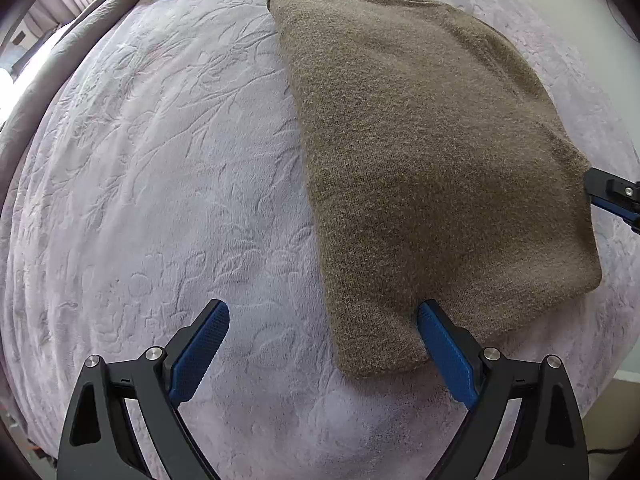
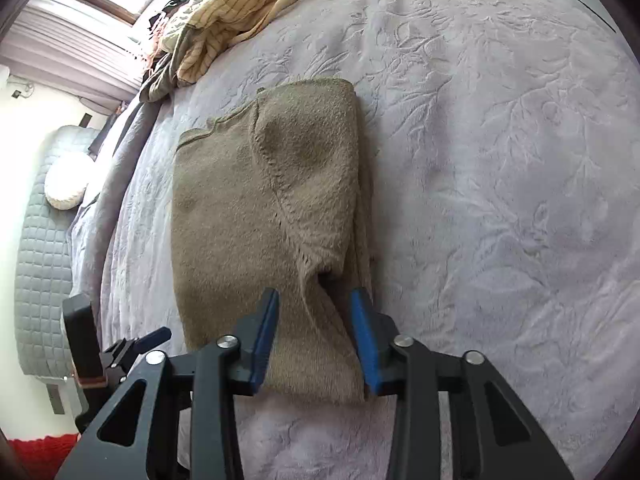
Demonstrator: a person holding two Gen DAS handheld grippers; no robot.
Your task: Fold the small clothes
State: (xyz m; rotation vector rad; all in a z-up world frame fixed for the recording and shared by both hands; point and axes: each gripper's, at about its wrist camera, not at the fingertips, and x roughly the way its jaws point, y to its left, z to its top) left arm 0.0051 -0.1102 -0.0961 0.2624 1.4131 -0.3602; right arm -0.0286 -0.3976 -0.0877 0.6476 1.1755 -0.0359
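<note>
Knitwear first: a brown fuzzy knitted sweater (image 1: 432, 152) lies folded into a long panel on the pale lilac embossed floral bedspread (image 1: 160, 180). In the left wrist view it fills the area from 12 to 4 o'clock. The left gripper (image 1: 323, 344) has its blue-padded fingers spread wide, the right-hand one touching the sweater's near corner, the other over bare bedspread. In the right wrist view the right gripper (image 2: 315, 340) stands moderately open, fingers straddling the sweater's (image 2: 256, 208) near edge without pinching it. At 11 o'clock a crumpled striped yellow-beige garment (image 2: 236, 4) lies well apart.
</note>
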